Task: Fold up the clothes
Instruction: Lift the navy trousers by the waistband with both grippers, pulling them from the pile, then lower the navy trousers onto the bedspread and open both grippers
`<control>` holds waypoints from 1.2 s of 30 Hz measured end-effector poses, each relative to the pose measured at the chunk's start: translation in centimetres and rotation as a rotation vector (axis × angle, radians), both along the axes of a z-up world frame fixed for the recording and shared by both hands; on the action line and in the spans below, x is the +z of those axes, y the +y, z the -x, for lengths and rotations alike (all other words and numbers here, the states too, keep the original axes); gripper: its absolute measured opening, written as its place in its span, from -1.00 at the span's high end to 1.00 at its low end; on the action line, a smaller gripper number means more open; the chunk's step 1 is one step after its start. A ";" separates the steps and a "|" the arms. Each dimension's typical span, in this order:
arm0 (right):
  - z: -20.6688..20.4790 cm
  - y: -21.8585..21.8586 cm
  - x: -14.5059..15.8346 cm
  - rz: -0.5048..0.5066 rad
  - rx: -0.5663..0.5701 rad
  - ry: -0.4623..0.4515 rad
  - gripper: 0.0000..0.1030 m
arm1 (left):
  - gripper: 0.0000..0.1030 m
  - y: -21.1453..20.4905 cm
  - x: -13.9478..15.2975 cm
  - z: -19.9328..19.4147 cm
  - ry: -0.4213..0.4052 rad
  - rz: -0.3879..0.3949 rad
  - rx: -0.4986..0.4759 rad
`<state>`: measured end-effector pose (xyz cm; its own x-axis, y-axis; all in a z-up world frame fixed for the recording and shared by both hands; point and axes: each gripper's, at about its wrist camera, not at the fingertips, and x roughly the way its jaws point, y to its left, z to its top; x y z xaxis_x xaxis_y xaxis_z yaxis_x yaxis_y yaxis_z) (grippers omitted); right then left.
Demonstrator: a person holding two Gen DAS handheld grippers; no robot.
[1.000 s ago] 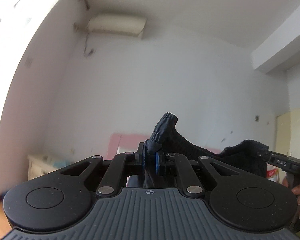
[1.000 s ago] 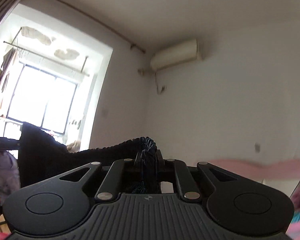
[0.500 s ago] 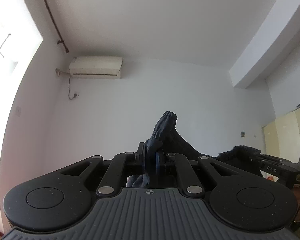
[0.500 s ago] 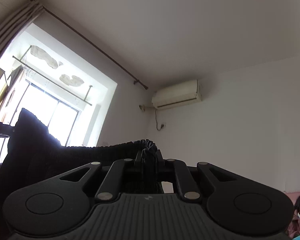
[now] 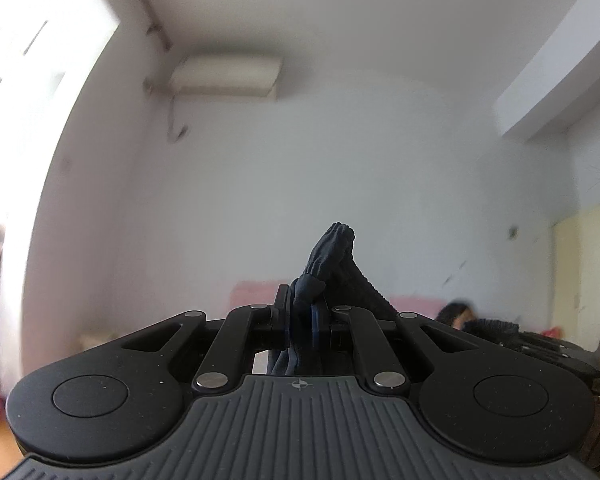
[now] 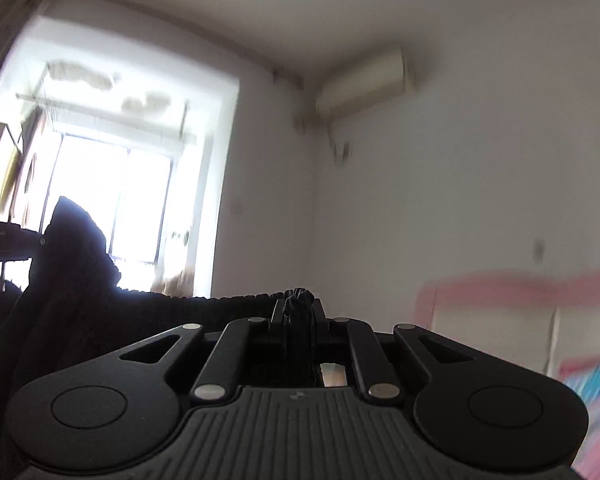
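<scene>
Up in the left wrist view, one left gripper (image 5: 300, 316) is clamped almost fully closed on a bunched fold of one dark knitted garment (image 5: 332, 256). The cloth pokes up above the fingertips and runs off to the right, held in the air, to the right gripper (image 5: 540, 340), only partly visible at the picture's edge. One air conditioner (image 5: 226, 76) hangs high on the white wall (image 5: 340, 160). One pink headboard (image 5: 256, 296) shows low behind the gripper, and one person's dark hair (image 5: 456, 312) appears beside it, blurred. A pale yellow cabinet (image 5: 588, 264) stands at the right. No writing can be read in this view.

From the right wrist view, the right gripper (image 6: 299, 316) is likewise nearly closed, pinching a gathered edge of the same garment (image 6: 76, 280). The cloth stretches left as a taut ribbed band, then hangs as a broad dark sheet from the left gripper (image 6: 8, 240), whose side carries pale lettering that seems to read "Robot AI", partly cut off. One bright window (image 6: 112, 200) fills the left, one air conditioner (image 6: 360, 80) sits in the corner, and one pink headboard (image 6: 500, 284) lies at the right, blurred.
</scene>
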<state>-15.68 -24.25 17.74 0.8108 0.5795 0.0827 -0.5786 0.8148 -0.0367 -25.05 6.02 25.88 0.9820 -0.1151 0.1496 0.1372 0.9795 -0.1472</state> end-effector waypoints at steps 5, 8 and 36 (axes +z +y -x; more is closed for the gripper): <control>-10.3 3.2 -7.5 0.084 0.010 0.219 0.80 | 0.86 2.9 -6.5 -8.4 0.188 0.051 0.064; -16.5 5.2 -12.2 0.132 -0.006 0.332 0.80 | 0.86 5.4 -11.6 -14.1 0.311 0.104 0.102; -35.5 14.0 -34.9 0.350 0.006 0.757 0.24 | 0.52 15.5 -38.9 -32.1 0.886 0.247 0.240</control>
